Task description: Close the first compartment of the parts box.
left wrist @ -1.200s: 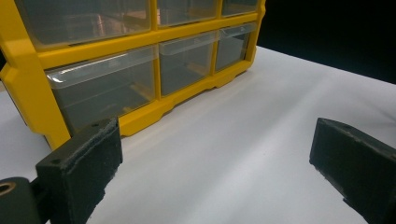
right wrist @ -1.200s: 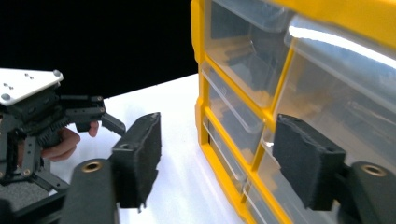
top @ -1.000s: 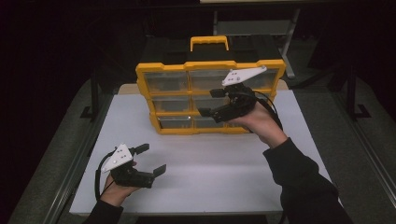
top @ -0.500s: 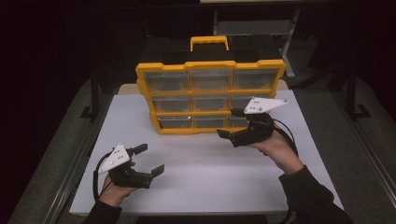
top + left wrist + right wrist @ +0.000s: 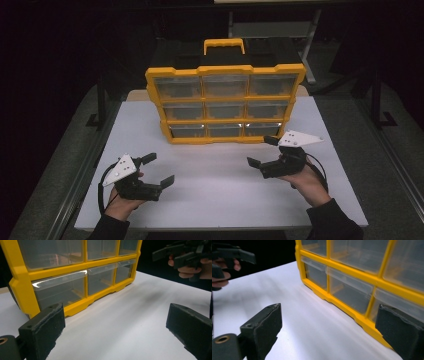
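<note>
A yellow organizer cabinet (image 5: 225, 107) with clear drawers stands upright at the back of the white table (image 5: 215, 200). My left gripper (image 5: 159, 169) rests low at the front left, open and empty, its fingers aimed at the cabinet's lower left corner (image 5: 37, 302). My right gripper (image 5: 261, 151) hovers just above the table at the front right, near the cabinet's bottom right corner but apart from it. Its jaws have just been opening and stand wide with nothing between them. In the right gripper view the bottom drawers (image 5: 352, 292) lie close ahead.
A yellow carry handle (image 5: 223, 46) tops the cabinet. Dark floor and a metal frame (image 5: 100, 100) surround the table. Bare white tabletop lies between the two grippers in front of the cabinet.
The right gripper came down and back from the cabinet's drawer fronts to just above the table at the right, its jaws spreading wider. The left gripper stayed put.
</note>
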The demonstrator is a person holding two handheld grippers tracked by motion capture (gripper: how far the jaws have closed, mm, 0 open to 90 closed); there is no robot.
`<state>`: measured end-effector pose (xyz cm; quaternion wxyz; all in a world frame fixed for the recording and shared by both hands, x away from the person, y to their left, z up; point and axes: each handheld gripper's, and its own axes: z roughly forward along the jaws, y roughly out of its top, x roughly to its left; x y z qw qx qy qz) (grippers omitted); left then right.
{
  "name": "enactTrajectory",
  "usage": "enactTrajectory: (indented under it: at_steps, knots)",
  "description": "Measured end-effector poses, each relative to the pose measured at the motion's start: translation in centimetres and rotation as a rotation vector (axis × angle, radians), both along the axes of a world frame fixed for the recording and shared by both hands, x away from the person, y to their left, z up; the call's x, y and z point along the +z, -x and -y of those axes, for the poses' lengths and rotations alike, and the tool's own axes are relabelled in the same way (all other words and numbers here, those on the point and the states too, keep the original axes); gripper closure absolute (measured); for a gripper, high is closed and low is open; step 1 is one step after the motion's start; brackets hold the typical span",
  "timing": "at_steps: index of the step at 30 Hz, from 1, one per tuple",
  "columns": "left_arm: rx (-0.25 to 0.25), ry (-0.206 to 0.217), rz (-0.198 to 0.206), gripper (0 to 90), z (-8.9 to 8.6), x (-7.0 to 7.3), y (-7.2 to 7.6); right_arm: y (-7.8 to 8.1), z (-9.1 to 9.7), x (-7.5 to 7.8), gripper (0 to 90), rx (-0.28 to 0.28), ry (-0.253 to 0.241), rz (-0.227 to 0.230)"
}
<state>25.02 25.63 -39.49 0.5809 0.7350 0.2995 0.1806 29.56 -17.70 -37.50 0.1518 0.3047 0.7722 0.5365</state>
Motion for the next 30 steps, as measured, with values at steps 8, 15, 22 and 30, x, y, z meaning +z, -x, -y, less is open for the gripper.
enactTrajectory:
  at_steps: [8,15,22,30]
  knots:
    - [-0.003,0.007,0.012,1.5,-0.5,0.0,-0.1,2.0,2.2,-1.8,3.1,-0.094,-0.051,0.029]
    - [-0.004,0.014,0.019,1.6,-0.9,0.0,-0.1,3.3,4.2,-2.7,2.8,-0.153,-0.079,0.060]
    - [-0.018,0.006,0.020,1.6,-1.0,-0.2,-0.1,3.9,5.5,-3.6,2.8,-0.174,-0.080,0.035]
    - [-0.020,0.004,0.017,1.6,-0.9,-0.4,-0.1,4.0,5.8,-3.7,2.9,-0.173,-0.086,0.037]
